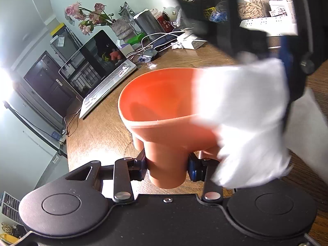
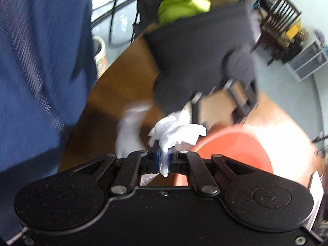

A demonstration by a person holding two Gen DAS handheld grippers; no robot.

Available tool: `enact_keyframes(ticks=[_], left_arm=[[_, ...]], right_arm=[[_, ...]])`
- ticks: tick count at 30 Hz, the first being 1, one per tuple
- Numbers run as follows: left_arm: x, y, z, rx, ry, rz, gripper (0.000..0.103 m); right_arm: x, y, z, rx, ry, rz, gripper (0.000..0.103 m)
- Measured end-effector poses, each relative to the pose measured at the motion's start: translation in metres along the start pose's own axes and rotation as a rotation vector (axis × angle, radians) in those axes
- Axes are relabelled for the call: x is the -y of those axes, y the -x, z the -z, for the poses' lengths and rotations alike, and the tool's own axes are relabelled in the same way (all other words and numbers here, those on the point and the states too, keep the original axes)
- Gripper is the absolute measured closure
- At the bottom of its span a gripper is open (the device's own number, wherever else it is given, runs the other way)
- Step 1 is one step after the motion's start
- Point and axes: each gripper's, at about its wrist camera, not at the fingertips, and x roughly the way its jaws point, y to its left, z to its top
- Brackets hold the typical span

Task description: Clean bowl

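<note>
Left hand-held gripper [image 1: 167,169] is clamped on a stubby foot of the orange plastic bowl [image 1: 164,106], holding it tilted over the brown wooden table [image 1: 98,135], mouth facing up and away. Right hand-held gripper [image 2: 163,161] is pinched tight on a crumpled white paper tissue [image 2: 176,132]. From that tissue the bowl lies just to the right and below, so the right hand is nearer its rim; wiping inside probably means swinging that way.
</note>
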Motion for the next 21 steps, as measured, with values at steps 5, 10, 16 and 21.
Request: enact_keyframes(ticks=[5,10,16,21], left_arm=[[0.000,0.000,0.000,0.000,0.002,-0.001,0.066],[0.001,0.000,0.000,0.000,-0.001,-0.004,0.066],[0.002,0.002,0.001,0.002,0.003,-0.007,0.066],[0.004,0.001,0.001,0.000,0.005,-0.006,0.066]], right_arm=[[0.028,0.004,-0.015,0.040,0.006,0.080,0.097],[0.059,0.000,-0.016,0.024,-0.023,0.161,0.097],[0.108,-0.009,-0.008,-0.048,-0.107,0.230,0.097],[0.117,-0.011,0.011,-0.121,-0.162,0.238,0.097]])
